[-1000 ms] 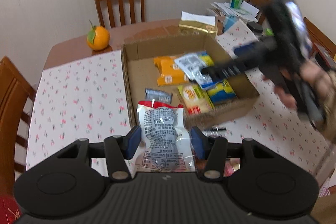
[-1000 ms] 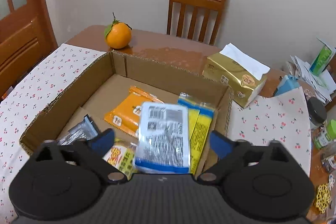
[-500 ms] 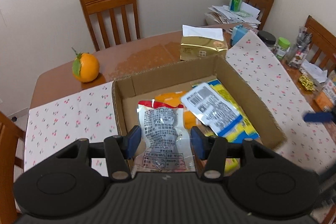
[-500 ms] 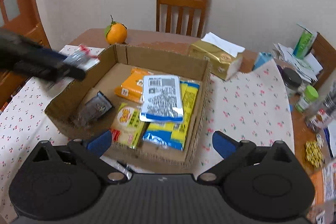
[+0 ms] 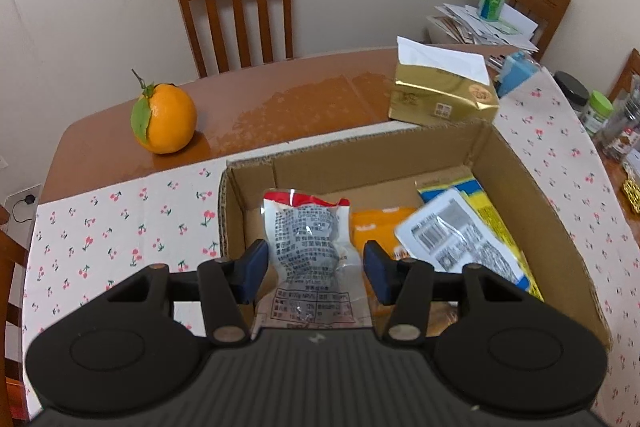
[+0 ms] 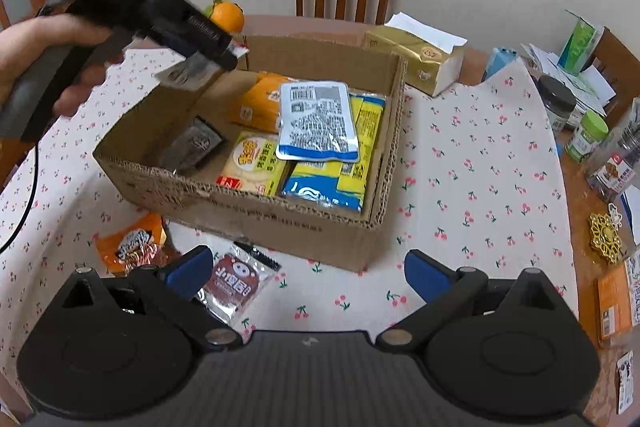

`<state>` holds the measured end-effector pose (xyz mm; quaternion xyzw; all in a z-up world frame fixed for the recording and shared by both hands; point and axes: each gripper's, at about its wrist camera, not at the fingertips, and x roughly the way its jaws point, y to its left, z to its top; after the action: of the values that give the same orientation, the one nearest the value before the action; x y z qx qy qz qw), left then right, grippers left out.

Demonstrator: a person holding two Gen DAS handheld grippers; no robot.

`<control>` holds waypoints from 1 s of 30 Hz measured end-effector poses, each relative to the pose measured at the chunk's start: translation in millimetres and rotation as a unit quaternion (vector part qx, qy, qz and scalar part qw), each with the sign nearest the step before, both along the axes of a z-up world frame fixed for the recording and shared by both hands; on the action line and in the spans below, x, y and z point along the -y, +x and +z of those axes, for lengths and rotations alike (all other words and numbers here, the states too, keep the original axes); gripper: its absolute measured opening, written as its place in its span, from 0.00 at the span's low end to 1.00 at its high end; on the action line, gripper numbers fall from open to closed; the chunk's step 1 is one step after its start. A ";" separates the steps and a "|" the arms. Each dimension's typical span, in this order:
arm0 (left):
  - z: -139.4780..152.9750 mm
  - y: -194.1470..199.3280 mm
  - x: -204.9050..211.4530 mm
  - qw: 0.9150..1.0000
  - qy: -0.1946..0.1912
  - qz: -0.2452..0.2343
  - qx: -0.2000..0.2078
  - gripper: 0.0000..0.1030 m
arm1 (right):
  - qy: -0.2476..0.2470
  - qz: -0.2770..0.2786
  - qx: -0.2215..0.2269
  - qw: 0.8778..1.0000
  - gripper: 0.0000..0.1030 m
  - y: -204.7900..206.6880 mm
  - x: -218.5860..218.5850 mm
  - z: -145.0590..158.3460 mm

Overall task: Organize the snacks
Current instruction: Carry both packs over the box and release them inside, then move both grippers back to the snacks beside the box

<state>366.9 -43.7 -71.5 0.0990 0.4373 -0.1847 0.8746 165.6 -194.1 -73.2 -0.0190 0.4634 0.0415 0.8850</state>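
Left gripper (image 5: 314,269) has the clear red-top snack pouch (image 5: 310,247) between its pads w/ jaws just opening a bit, hanging over the left end of the cardboard box (image 5: 532,211). Pouch looks light, crinkly, prob slippery, so I'd pinch mid-body or the flat seal. Right gripper (image 6: 308,277) is spread wide and empty, back from the box, w/ a maroon packet (image 6: 236,281) on the cloth below.

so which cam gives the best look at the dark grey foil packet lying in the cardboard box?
Right wrist: the dark grey foil packet lies fully visible against the cardboard box left wall. In the left wrist view it is hidden behind the held pouch.
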 end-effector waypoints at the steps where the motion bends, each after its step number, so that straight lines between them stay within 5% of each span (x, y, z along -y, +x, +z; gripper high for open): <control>1: -0.5 2.1 0.5 1.000 0.000 0.001 0.001 0.53 | 0.000 -0.001 0.000 1.000 1.00 -0.8 0.1 0.0; 7: -10.5 9.5 1.4 1.000 0.006 0.018 -0.002 0.57 | 0.001 -0.002 -0.004 1.000 1.00 -2.4 -0.4 -0.9; 10: -8.3 4.4 -0.6 1.000 0.010 0.026 0.013 0.79 | 0.001 0.001 -0.005 1.000 1.00 -3.7 -1.8 -1.7; 13: 3.2 -3.9 -3.4 0.999 0.002 0.025 0.029 0.87 | -0.002 0.001 -0.005 1.000 1.00 -5.4 -2.6 -2.1; 30: 38.2 -106.3 -32.5 0.994 0.012 0.062 0.089 0.96 | -0.002 0.019 -0.030 0.999 1.00 -17.1 -16.5 -14.8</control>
<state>260.6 -11.2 -33.3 0.0983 0.3651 -0.1154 0.9185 148.5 -177.5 -88.0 -0.0280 0.4893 0.0582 0.8697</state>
